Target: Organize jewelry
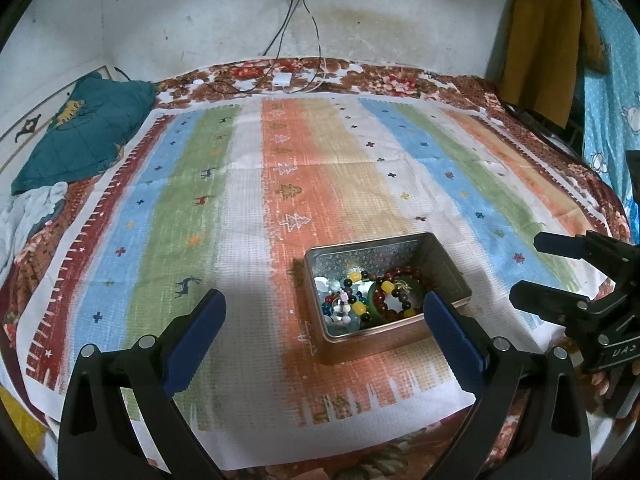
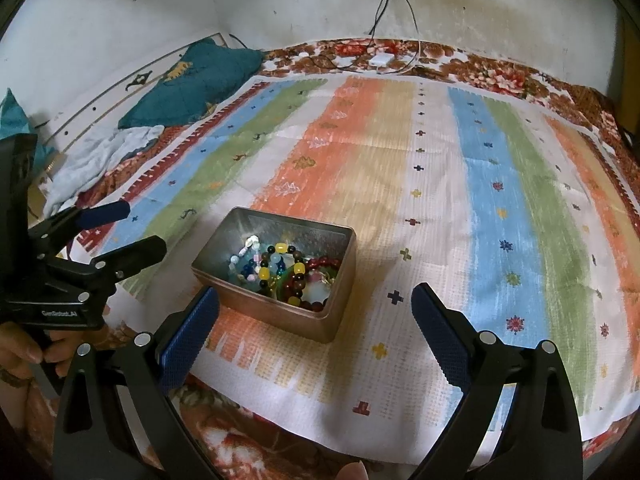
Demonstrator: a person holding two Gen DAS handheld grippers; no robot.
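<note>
I see both left gripper (image 1: pixel 325 312) and right gripper (image 2: pixel 316 304) spread wide, holding nothing, beside rectangular metal tin (image 1: pixel 444 260) of mixed bead bracelets (image 1: pixel 372 296) on striped cloth (image 1: pixel 240 200).

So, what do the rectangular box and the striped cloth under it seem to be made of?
The rectangular coppery box looks like thin metal: its inner walls shine and reflect light. The multicoloured striped cloth looks like woven fabric, matte, with a visible grid weave and soft creases.

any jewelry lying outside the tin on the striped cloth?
No: in both wrist views the beaded bracelets all sit inside the open metal tin, and the striped cloth around it carries none.
</note>
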